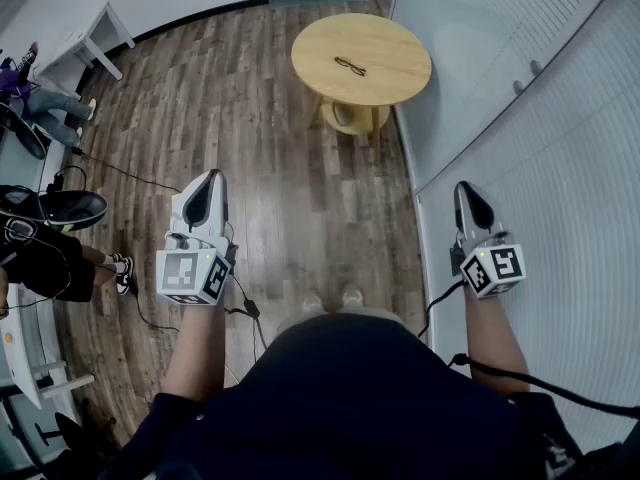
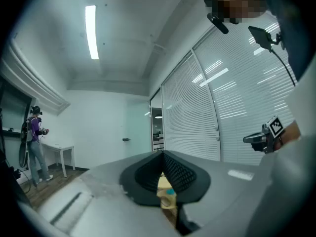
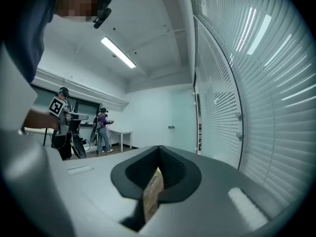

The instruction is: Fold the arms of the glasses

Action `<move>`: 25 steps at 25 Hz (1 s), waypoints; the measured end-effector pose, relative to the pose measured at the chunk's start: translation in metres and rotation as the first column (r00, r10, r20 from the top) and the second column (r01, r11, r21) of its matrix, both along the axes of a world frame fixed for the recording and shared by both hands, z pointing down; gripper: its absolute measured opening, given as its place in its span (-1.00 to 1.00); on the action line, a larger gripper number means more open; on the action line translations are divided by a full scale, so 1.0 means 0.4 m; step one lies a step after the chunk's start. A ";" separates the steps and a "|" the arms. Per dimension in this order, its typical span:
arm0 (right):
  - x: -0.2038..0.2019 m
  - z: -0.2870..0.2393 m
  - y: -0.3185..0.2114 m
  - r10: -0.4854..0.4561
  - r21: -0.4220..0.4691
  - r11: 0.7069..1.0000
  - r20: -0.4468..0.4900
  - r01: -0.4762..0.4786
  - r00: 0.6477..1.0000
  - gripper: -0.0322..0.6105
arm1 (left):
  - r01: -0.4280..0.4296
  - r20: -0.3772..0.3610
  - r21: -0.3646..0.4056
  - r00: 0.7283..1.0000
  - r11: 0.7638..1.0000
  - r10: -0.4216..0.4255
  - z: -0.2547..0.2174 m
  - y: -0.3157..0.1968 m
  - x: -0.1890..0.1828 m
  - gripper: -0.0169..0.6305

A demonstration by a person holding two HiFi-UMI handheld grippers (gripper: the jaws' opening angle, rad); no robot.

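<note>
A pair of dark-framed glasses [image 1: 350,66] lies near the middle of a round wooden table [image 1: 390,78], far ahead in the head view, arms spread. Both grippers hang level over the wood floor, well short of the table. My left gripper [image 1: 212,176] points toward the table, its jaws closed together with nothing between them. My right gripper [image 1: 466,188] is held close to the glass wall, jaws also shut and empty. In the left gripper view [image 2: 162,154] and the right gripper view [image 3: 159,148] the black pads meet at their tips. The glasses are too small to see in either gripper view.
A glass wall with blinds [image 1: 520,98] runs along the right, close to my right arm. A white desk [image 1: 85,38] and people [image 1: 45,103] are at the far left, with a black chair [image 1: 65,208] and cables [image 1: 130,173] on the floor.
</note>
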State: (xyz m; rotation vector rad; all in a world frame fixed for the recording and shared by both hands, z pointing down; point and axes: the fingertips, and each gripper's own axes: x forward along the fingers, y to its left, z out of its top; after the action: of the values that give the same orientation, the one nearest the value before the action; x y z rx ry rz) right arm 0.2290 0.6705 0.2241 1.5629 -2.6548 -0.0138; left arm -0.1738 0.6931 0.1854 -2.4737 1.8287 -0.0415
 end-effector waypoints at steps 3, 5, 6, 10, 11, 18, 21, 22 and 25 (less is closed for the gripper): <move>0.017 -0.003 -0.013 0.008 0.000 1.000 0.015 -0.008 1.000 -0.88 | -0.024 -0.001 0.002 1.000 1.000 0.024 -0.016 -0.026 0.030 -0.94; 0.028 -0.004 -0.020 0.010 0.004 1.000 0.021 -0.010 1.000 -0.88 | -0.039 0.004 0.001 0.999 0.999 0.039 -0.021 -0.041 0.052 -0.94; 0.034 -0.004 -0.024 0.009 0.005 1.000 0.021 -0.009 1.000 -0.88 | -0.046 0.006 0.001 0.999 0.999 0.046 -0.022 -0.048 0.063 -0.94; 0.071 0.006 -0.043 0.010 0.000 1.000 0.027 -0.010 1.000 -0.88 | -0.053 -0.002 0.008 0.999 0.999 0.053 -0.036 -0.076 0.110 -0.94; 0.084 0.013 -0.047 0.015 -0.003 1.000 0.032 -0.015 0.999 -0.88 | -0.051 -0.006 0.011 0.999 0.999 0.052 -0.039 -0.082 0.124 -0.94; 0.104 0.015 -0.058 -0.002 0.008 1.000 0.091 0.001 0.996 -0.87 | -0.048 0.010 0.020 0.999 0.999 0.048 -0.071 -0.075 0.182 -0.94; 0.111 0.025 -0.080 -0.042 0.013 0.999 0.069 0.041 0.997 -0.87 | -0.024 0.024 0.018 0.999 1.000 0.024 -0.061 -0.071 0.204 -0.94; 0.116 0.035 -0.092 -0.053 0.010 0.999 0.066 0.052 0.996 -0.87 | -0.015 0.025 0.015 1.000 1.000 0.015 -0.053 -0.072 0.212 -0.94; 0.134 0.073 -0.139 -0.064 -0.008 0.998 0.071 0.064 0.995 -0.87 | 0.011 0.020 -0.003 1.000 1.000 -0.011 -0.021 -0.089 0.233 -0.94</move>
State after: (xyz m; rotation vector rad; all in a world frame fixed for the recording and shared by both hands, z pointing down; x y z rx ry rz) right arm 0.2827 0.6147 0.2532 1.5022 -2.7532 0.0527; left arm -0.0807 0.6576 0.1769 -2.4563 1.8354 -0.0699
